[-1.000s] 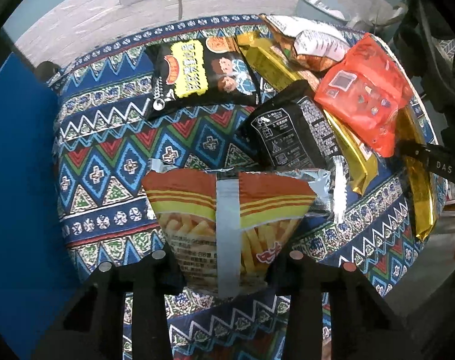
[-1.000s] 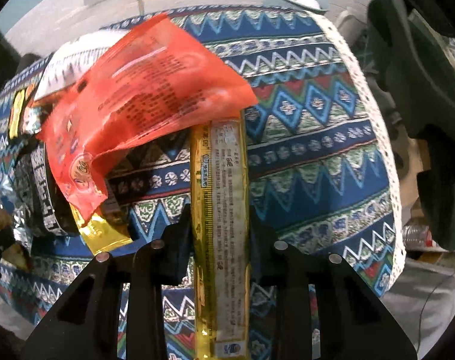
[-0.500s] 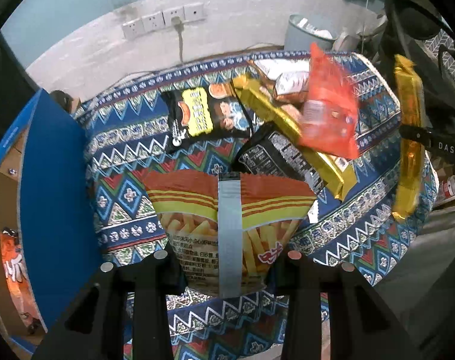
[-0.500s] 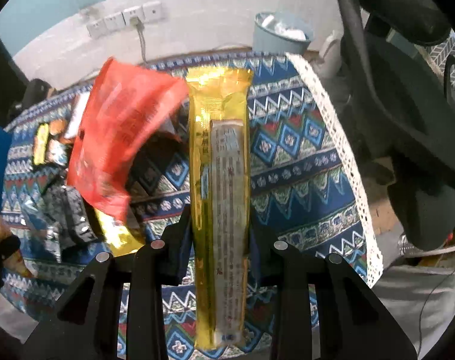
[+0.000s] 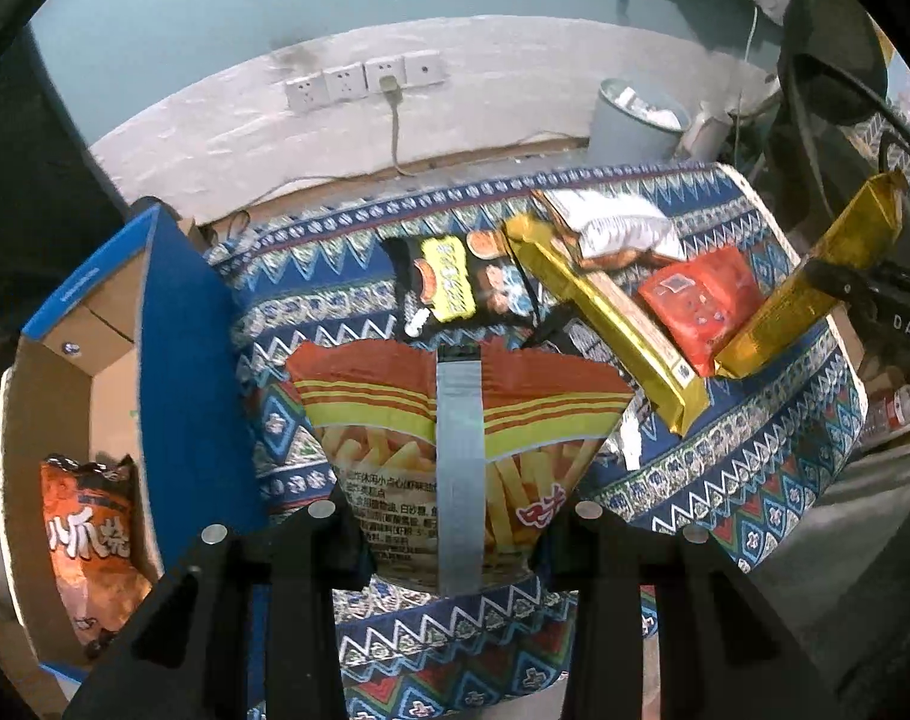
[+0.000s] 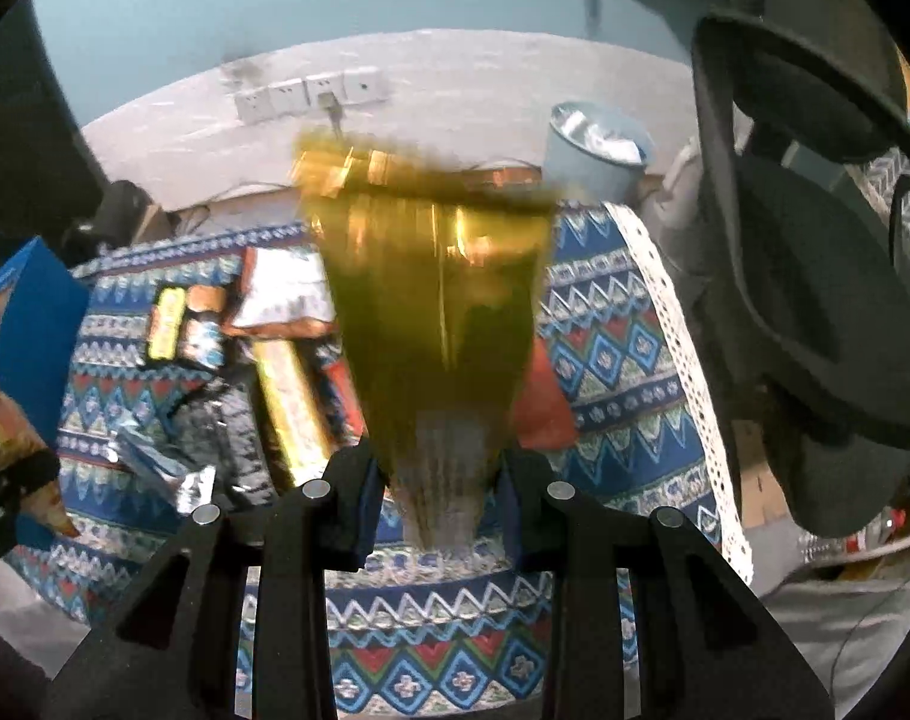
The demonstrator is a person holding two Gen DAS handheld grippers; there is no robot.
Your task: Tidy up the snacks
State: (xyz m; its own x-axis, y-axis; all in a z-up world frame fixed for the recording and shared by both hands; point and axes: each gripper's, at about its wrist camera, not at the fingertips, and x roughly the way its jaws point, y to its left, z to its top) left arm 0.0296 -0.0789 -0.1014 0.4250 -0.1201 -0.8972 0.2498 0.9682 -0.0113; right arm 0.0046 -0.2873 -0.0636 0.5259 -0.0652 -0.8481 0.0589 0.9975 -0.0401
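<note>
My left gripper is shut on an orange-and-yellow fries snack bag and holds it in the air above the patterned tablecloth. My right gripper holds a long gold packet upright and blurred, and its jaws are closing tighter on the packet's lower end. The left wrist view shows that same gold packet tilted at the far right, above the table. On the cloth lie a black-and-yellow bag, a second long gold packet, a red pouch and a white bag.
An open cardboard box with blue outer walls stands left of the table, with an orange snack bag inside. A pale bin sits by the wall behind. A dark office chair stands right of the table.
Both grippers have risen with their packets. The red pouch that lay over the gold packet slid off and fell onto the cloth. The box has come into view at the left.
</note>
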